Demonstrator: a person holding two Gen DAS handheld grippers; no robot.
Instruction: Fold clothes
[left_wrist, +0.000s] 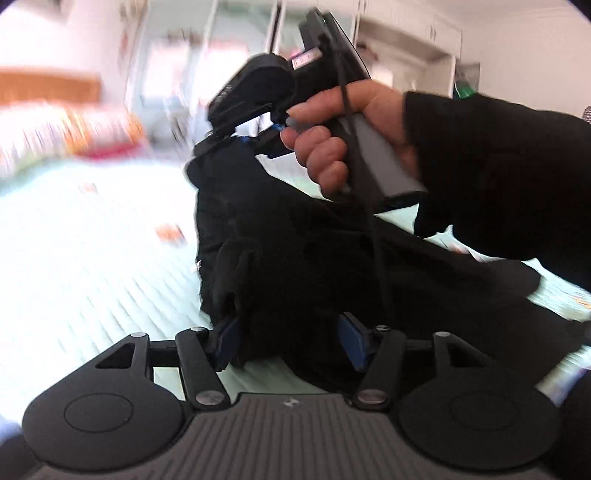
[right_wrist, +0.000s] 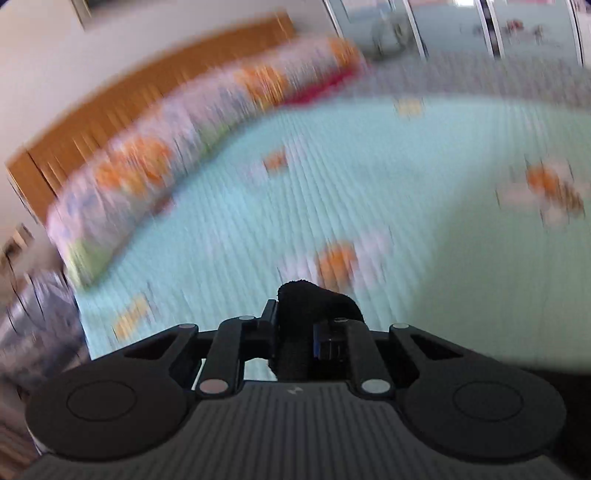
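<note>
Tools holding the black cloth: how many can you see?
2. The left tool straddles the black garment near the camera; the right tool, in a hand, pinches its raised end.

Bright daylight, heavy motion blur

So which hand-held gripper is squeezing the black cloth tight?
The right hand-held gripper: its jaws pinch the black cloth. The left hand-held gripper stands wider around it.

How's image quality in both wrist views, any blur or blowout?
Left wrist: background smeared, bedsheet blown out to near white, black garment shows little detail. Right wrist: heavy motion blur across sheet and pillow; only the right tongs and the pinched cloth stay sharp.
</note>
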